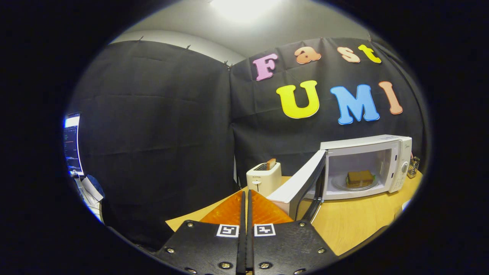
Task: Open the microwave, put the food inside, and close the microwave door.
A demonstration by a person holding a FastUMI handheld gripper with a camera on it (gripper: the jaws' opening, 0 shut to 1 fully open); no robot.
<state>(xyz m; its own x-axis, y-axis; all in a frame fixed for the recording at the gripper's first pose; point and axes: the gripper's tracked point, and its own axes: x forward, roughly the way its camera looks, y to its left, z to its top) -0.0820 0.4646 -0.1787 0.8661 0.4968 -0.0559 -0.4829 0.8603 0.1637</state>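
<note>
food in the microwave, door open, claw together and empty

the claw [246, 198] has its two fingers pressed together with nothing between them; only a thin dark seam runs up the middle to the tips. two small square markers sit on the claw's body, one on each side of the seam. the tips point toward 12 o'clock, at the near edge of the wooden bench [355, 225].

just beyond the fingertips, at 12 o'clock, stands a pale toaster [263, 178] on the bench, with a slice of bread [271, 164] sticking up out of its slot.

the microwave [366, 166] sits farther back on the bench at about 2 o'clock from the fingertips. its door [301, 183] is swung wide open, hinged on the side nearer the toaster, and its free edge reaches out toward the claw, ending just beside the fingertips at about 3 o'clock. the door and the fingers look apart, though close.

inside the lit cavity the food [360, 178], a brown sandwich-like block, rests on the round glass plate [342, 185] on the cavity floor. the control panel with its knob [404, 167] runs down the far side of the oven front.

past the microwave at about 3 o'clock a small wire holder [413, 166] stands at the bench's end. well off at 9 o'clock, past the cloth wall, a lit screen [72, 143] glows.
</note>
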